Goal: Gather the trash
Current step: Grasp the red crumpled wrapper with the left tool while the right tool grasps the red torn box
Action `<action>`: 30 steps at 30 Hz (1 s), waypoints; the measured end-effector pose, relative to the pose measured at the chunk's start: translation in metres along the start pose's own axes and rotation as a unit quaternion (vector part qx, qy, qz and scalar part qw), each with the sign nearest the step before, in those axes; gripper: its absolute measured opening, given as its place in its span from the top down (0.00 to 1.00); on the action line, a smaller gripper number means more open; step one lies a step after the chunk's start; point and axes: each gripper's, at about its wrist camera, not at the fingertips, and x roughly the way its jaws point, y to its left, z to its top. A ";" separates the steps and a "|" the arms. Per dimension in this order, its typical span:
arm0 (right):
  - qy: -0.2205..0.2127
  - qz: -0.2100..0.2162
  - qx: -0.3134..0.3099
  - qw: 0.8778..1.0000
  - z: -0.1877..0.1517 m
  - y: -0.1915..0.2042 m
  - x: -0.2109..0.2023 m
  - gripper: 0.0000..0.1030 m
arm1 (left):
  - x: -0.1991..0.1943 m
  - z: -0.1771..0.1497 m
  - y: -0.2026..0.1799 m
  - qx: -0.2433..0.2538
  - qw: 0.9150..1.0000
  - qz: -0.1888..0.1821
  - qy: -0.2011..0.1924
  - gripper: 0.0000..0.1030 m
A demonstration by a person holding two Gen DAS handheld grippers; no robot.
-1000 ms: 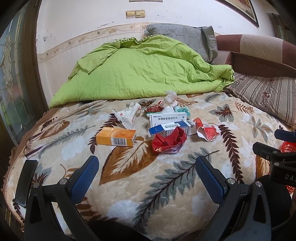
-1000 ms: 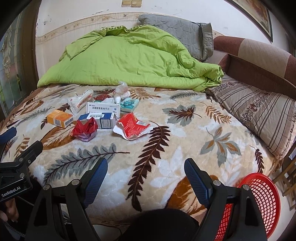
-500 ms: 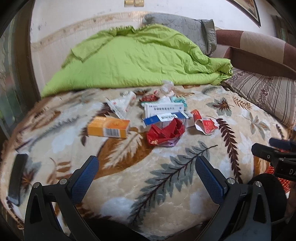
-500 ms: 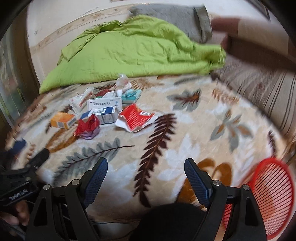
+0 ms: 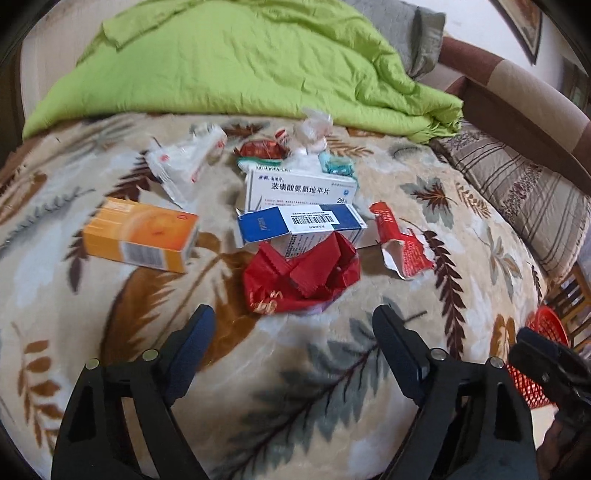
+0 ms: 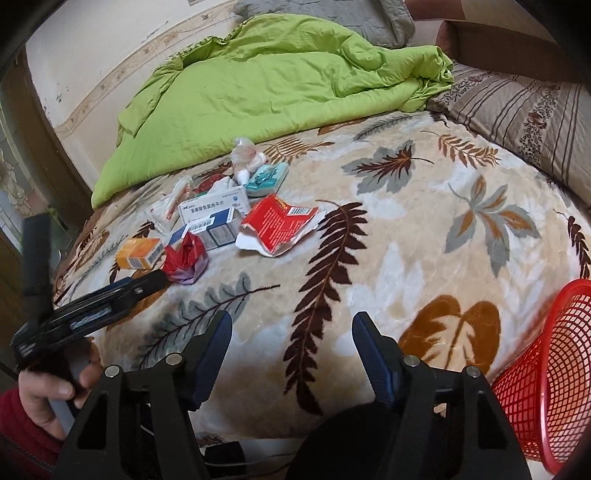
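Trash lies in a cluster on the leaf-patterned blanket: a crumpled red wrapper, an orange box, a blue-and-white medicine box, a white box, a torn red packet, a clear plastic wrapper and a teal packet. My left gripper is open, just short of the red wrapper. My right gripper is open over bare blanket, well right of the pile. A red mesh basket stands at the bed's lower right.
A green quilt is heaped at the back, with a grey pillow behind it and a striped pillow to the right. A hand in a red sleeve holds the left gripper at the bed's left edge.
My left gripper has moved forward toward the trash pile, which now looms larger. The right gripper has tilted and advanced over the blanket; the red basket sits nearer its right side.
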 end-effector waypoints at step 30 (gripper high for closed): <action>0.084 0.112 0.190 0.972 0.074 -0.037 0.136 0.96 | 0.045 0.011 0.003 0.010 1.000 0.011 -0.002 0.47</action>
